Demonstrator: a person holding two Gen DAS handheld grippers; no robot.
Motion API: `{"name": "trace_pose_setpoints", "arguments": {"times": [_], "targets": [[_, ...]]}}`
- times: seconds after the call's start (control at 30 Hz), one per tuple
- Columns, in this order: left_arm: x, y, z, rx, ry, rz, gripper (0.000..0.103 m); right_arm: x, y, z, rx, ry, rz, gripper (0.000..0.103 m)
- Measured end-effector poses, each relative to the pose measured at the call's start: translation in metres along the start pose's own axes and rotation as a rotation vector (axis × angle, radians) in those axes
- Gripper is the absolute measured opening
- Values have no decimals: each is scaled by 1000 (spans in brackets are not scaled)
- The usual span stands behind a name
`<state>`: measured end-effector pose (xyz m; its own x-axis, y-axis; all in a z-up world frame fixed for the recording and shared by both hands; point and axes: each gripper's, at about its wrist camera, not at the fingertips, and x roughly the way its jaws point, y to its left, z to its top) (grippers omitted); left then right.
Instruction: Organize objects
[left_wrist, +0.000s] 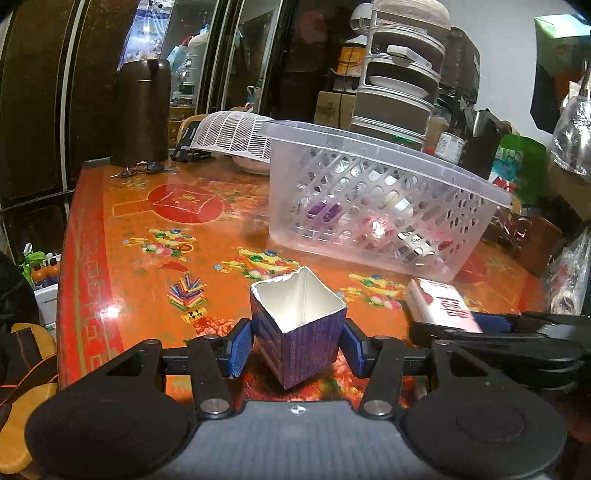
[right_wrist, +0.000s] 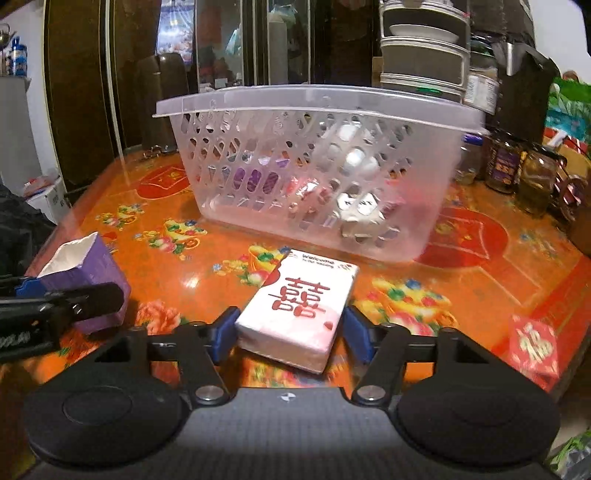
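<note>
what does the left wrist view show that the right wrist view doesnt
Only the left wrist view: a white slotted cover behind the basket, and keys by the brown flask.
Only the right wrist view: a red packet at the table's near right, and glass jars beside the basket.
Both: the clear basket, the open purple carton between the left gripper's fingers, and the white tissue pack between the right gripper's fingers.

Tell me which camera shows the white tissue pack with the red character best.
The right wrist view: the tissue pack lies whole between the right gripper fingers, print legible. The left wrist view catches only a blurred part at its right side.
</note>
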<state>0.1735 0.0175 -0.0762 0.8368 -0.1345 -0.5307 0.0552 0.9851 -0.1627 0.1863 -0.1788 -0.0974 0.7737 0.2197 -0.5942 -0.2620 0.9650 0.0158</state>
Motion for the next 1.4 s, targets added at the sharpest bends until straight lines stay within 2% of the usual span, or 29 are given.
{"name": "trace_pose_setpoints", "arguments": {"times": [0.27,0.47,0.6,0.8,1.17,1.4], "targets": [[-12,-16,-7,36,-2,-40,55,-59,-26,-28,10,-100,25,63],[-31,-37,-23,90,18,-70,55,-91,-45,-59,48,-105,78,63],[-36,-44,-27,95,32,-69,55,-97,-47,-66,44,-107,96,63],[-41,-51,-9,111,-6,-53,55,-101,-57,-50,53,-161,113,63],[-55,-66,60,172,-137,-56,55,-119,-66,7,26,-283,115,63],[-52,-74,78,200,-163,-80,55,-121,-64,19,9,-302,108,63]]}}
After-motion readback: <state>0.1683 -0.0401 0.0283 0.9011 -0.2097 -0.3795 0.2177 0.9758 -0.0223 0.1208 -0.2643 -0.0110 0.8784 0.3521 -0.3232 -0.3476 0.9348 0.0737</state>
